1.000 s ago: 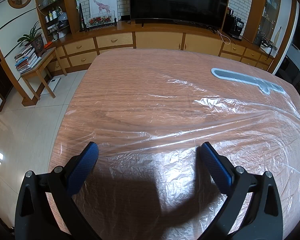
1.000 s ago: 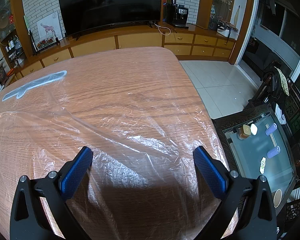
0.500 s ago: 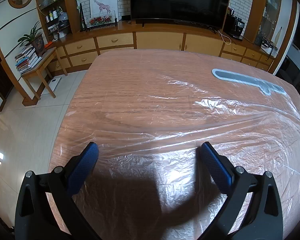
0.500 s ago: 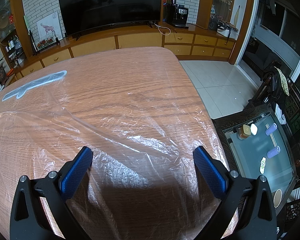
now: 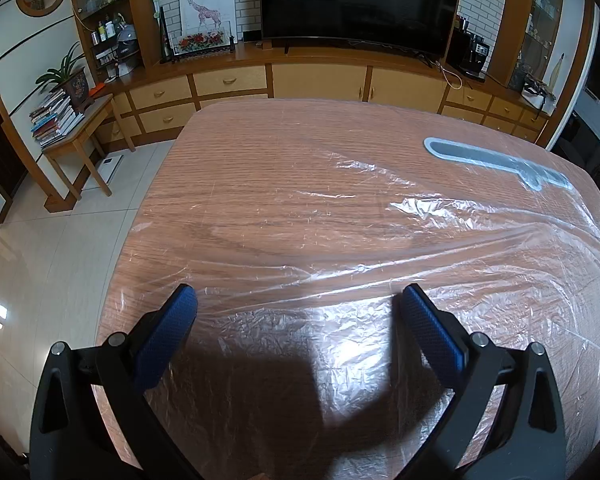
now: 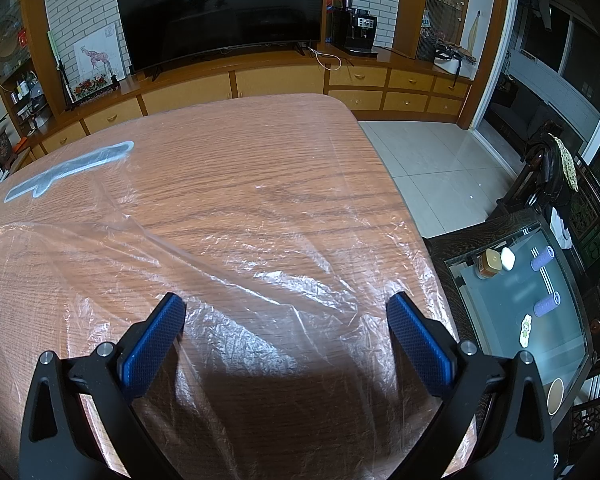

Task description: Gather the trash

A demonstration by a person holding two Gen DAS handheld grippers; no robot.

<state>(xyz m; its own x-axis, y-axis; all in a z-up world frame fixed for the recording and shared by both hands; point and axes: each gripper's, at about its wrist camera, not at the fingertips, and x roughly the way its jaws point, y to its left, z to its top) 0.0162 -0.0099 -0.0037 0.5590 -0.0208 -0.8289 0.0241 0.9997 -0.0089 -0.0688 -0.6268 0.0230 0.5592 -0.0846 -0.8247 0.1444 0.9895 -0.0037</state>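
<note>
A thin clear plastic sheet (image 5: 340, 240) lies crinkled over the wooden table (image 5: 260, 152); it also shows in the right wrist view (image 6: 260, 272). A grey-blue printed patch (image 5: 496, 162) lies on the sheet toward the far side, and shows in the right wrist view (image 6: 68, 170). My left gripper (image 5: 296, 300) is open and empty, just above the sheet near the table's front left. My right gripper (image 6: 286, 308) is open and empty, above the sheet near the front right edge.
A wooden cabinet with a television (image 5: 356, 0) stands beyond the table. A small side table with books and a plant (image 5: 72, 112) is at the left. A dark glass-topped low table (image 6: 532, 304) with small items stands to the right. Tiled floor surrounds the table.
</note>
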